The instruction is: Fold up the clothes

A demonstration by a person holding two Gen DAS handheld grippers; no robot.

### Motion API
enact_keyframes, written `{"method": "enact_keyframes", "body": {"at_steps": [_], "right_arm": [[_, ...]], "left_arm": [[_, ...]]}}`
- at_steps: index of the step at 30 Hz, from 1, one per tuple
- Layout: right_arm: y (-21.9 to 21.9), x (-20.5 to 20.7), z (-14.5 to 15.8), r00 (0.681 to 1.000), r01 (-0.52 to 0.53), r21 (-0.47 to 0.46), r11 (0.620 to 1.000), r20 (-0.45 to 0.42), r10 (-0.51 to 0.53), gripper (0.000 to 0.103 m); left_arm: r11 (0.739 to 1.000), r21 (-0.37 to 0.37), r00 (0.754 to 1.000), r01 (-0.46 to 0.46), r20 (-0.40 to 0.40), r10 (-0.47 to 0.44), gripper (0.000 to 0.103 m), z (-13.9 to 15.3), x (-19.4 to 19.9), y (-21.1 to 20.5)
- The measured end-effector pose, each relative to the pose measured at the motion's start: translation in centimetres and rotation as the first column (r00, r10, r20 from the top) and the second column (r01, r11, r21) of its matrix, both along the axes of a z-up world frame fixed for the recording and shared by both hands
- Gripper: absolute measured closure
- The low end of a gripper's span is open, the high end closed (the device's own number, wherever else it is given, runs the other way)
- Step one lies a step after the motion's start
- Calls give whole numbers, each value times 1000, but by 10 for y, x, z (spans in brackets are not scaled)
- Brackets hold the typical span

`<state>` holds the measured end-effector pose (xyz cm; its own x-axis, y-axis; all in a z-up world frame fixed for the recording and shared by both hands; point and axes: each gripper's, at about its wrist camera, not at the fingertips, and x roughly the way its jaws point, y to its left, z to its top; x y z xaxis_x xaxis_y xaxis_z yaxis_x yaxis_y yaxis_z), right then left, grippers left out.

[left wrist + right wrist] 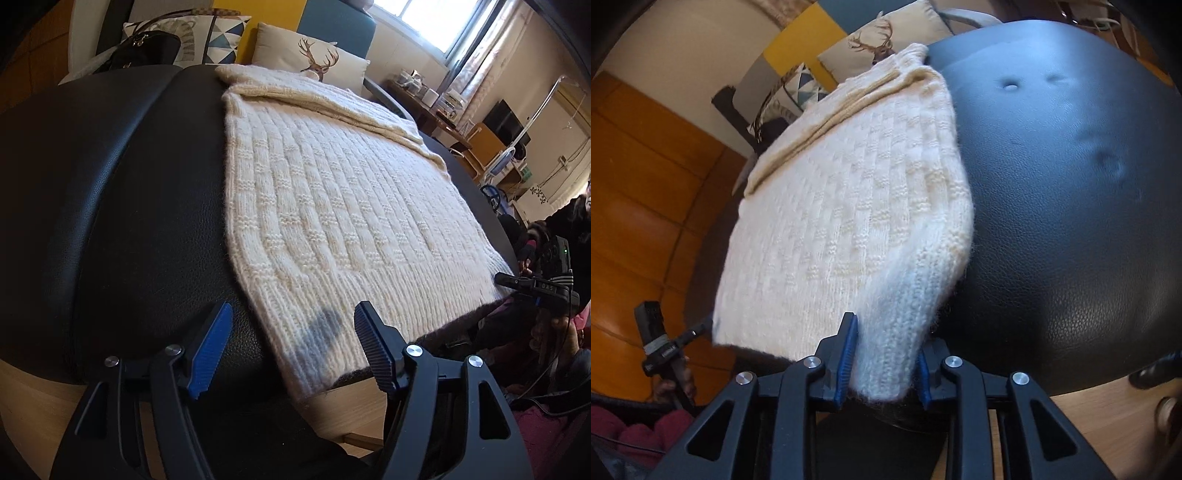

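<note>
The far edge of the cream knitted sweater (pixel 332 192) is partly lost against a deer-print cushion (pixel 314 59), and what lies beneath its near hem is hidden. The sweater (pixel 849 206) is seen folded into a thick rectangle, with a ribbed, block-patterned knit and layered edges at the far end. It is spread on a black leather seat (pixel 129 203), its near hem hanging over the front edge. The left gripper (pixel 291 347) is held with its fingers wide apart, just before the hem and not touching it. The right gripper (pixel 882 373) is seen with its fingers clamped on the sweater's near corner.
</note>
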<state>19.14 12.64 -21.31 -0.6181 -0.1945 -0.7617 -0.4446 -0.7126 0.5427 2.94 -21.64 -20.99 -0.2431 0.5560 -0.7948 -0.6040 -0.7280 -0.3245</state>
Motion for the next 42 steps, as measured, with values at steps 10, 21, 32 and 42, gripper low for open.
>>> {"method": "enact_keyframes", "body": {"at_steps": [10,21,32,42], "right_arm": [[-1,-12,-3,1000,0,-48,999,-9,0,58],[-12,-15,1,991,-109,117,987,86,99,70],[-13,-10,3,999,-52,105,993,9,51,93],[6,7,-24,996,-46,-151,987,-78,35,83]], "left_arm": [[998,49,998,-30,65,27,67,-6,-7,6],[995,56,975,-87,209,73,79,-14,-9,-7],[994,73,994,-82,83,76,98,2,-6,-3],[994,60,990,-93,112,86,96,-6,-17,7]]}}
